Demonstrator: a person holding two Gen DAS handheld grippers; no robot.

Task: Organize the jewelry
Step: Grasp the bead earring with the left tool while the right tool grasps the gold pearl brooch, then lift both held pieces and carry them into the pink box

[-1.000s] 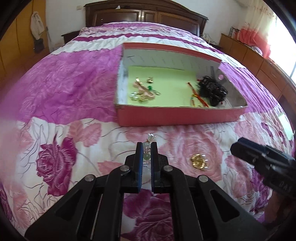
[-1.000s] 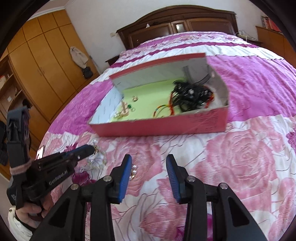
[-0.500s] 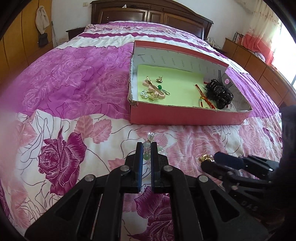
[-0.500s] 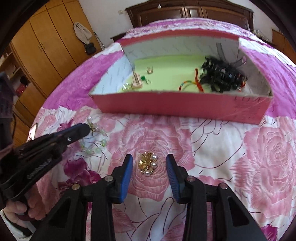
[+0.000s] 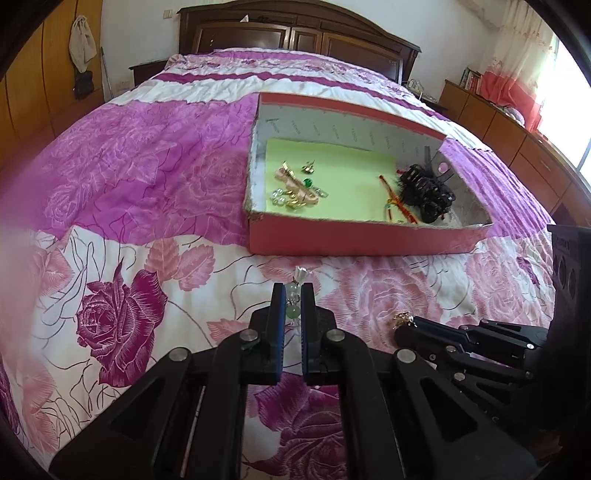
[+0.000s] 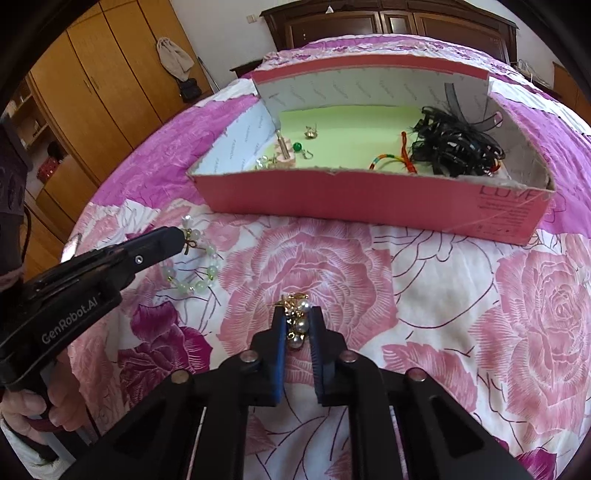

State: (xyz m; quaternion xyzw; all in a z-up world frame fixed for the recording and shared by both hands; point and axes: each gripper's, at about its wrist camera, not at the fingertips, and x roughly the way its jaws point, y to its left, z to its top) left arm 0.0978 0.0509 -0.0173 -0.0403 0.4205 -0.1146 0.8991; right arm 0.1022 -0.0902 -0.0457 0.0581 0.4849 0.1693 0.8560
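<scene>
My left gripper (image 5: 293,291) is shut on a pale green bead bracelet (image 5: 292,312), which hangs from its tip over the bedspread in the right wrist view (image 6: 194,264). My right gripper (image 6: 296,314) is closed around a gold and pearl brooch (image 6: 297,319) lying on the bedspread; the brooch also shows in the left wrist view (image 5: 402,318) at the right gripper's tip. The pink cardboard box (image 5: 362,236) (image 6: 369,201) lies ahead with earrings and a pink clip (image 5: 295,186) at its left and black hair bands (image 5: 424,192) at its right.
The bed has a purple and pink rose bedspread (image 5: 122,325). A dark wooden headboard (image 5: 295,33) stands behind. Wooden wardrobes (image 6: 92,85) are at the left, and a low cabinet (image 5: 517,136) under a window at the right.
My right gripper has come down onto the gold and pearl brooch and closed around it. My left gripper keeps hold of the bracelet and has barely moved.
</scene>
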